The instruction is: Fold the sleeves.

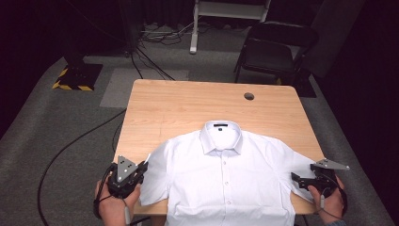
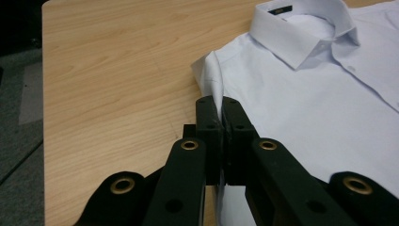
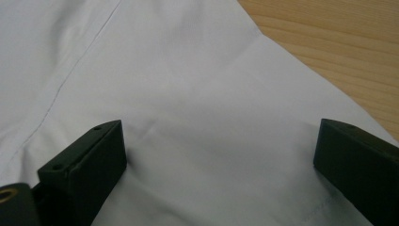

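Shirt: one white shirt (image 1: 226, 181) lies flat and face up on the desk (image 1: 179, 106), buttoned, its collar (image 1: 221, 134) toward the far edge and its lower part hanging over the near edge.
Sleeves: two short sleeves; the left sleeve (image 1: 155, 176) lies at the near left corner of the desk, the right sleeve (image 1: 294, 165) reaches toward the near right corner.
Left gripper: the left gripper (image 1: 141, 170) is at the outer edge of the left sleeve; in the left gripper view its two black fingers (image 2: 208, 127) are pressed together on a fold of the sleeve cloth (image 2: 217, 89), which rises a little between them.
Right gripper: the right gripper (image 1: 297, 179) is at the end of the right sleeve; in the right gripper view its two fingers (image 3: 89, 160) stand wide apart, with smooth white cloth (image 3: 207, 141) between them. If the finger ends touch the cloth I cannot tell.
Hands: two hands of the person, the left hand (image 1: 113, 207) and the right hand (image 1: 329, 202), each holding one gripper from the near side.
Desk: one light wooden desk with one round cable hole (image 1: 249, 96) near its far right; the far half is bare wood.
Surroundings: one black chair (image 1: 273, 47) stands behind the desk on grey carpet, and black cables (image 1: 75, 141) run over the floor at the left.
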Tool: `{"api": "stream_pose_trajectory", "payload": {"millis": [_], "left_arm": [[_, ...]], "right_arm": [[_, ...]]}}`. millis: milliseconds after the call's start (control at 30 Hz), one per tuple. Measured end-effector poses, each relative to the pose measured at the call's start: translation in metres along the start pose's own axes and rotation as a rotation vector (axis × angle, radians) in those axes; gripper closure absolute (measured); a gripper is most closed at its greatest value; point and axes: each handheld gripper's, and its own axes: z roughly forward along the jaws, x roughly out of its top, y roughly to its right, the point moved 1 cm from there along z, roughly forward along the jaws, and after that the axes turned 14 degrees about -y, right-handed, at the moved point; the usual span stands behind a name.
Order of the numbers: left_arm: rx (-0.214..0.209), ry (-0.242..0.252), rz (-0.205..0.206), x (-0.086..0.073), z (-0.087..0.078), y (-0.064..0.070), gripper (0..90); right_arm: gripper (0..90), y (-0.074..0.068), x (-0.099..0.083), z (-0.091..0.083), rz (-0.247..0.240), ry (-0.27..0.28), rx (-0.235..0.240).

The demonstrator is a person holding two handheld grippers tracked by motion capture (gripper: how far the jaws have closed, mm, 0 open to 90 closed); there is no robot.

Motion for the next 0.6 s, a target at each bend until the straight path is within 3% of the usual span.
{"api": "stream_pose_trajectory", "payload": {"millis": [600], "left_arm": [[-0.084,0.028,0.111,0.035,0.006,0.043,87.2]], "right_arm": [[2.8,0.000,0.000,0.000,0.000,0.000,0.000]]}}
